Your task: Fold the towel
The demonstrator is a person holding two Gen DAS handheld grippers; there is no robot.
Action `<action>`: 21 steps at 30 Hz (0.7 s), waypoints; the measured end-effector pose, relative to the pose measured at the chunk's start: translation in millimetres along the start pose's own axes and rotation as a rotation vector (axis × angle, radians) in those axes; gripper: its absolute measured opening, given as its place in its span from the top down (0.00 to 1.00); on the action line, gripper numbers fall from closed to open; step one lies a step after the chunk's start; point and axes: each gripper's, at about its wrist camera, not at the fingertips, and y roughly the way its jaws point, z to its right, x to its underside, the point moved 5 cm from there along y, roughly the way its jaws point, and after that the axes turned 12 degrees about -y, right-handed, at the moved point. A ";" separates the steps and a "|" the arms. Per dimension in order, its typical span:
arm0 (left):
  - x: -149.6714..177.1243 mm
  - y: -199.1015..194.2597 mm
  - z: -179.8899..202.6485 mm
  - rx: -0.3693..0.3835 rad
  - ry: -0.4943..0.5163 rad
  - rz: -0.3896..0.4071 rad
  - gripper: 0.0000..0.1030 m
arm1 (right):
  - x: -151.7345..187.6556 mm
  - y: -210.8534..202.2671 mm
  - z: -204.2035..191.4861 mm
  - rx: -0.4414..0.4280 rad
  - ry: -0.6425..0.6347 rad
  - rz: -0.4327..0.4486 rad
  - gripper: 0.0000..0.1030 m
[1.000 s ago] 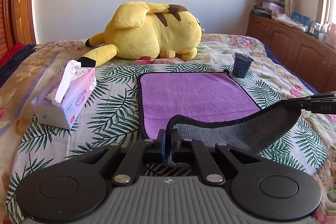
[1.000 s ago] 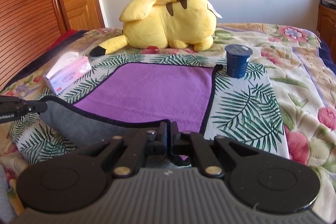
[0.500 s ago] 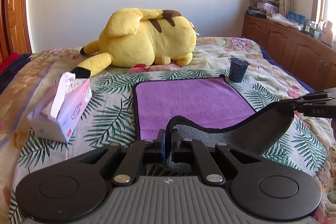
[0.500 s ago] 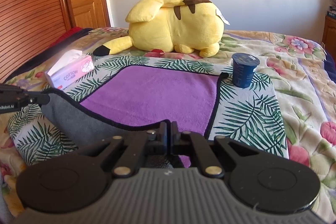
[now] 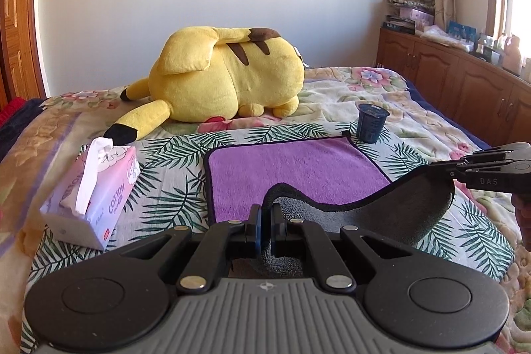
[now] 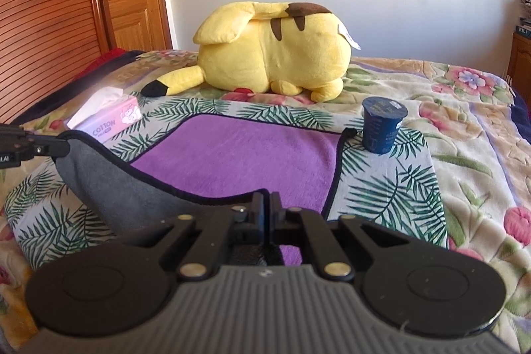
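Pinching the near corners of the purple, black-edged microfibre towel, the left gripper and right gripper hold its grey underside off the palm-print bedspread. Only the left view shows the wooden cabinets; only the right, the slatted wooden door. Since a second ago the lifted edge has moved farther over the flat half, the dark blue cup touching the far right corner and the pink tissue box apart on the left.

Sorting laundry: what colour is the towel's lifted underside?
Grey, with black trim, on the towel; clearest in the left wrist view.
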 end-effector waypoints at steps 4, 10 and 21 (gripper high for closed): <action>-7.6 4.0 -0.5 0.007 -0.001 0.004 1.00 | -4.8 0.3 3.0 -0.003 0.009 0.014 0.97; -17.8 10.3 -0.4 0.009 0.004 0.009 1.00 | -14.0 -0.8 8.4 0.005 0.012 0.041 0.97; -39.1 13.0 4.5 -0.001 0.035 0.031 1.00 | -30.1 -0.9 16.7 0.028 -0.004 0.073 0.97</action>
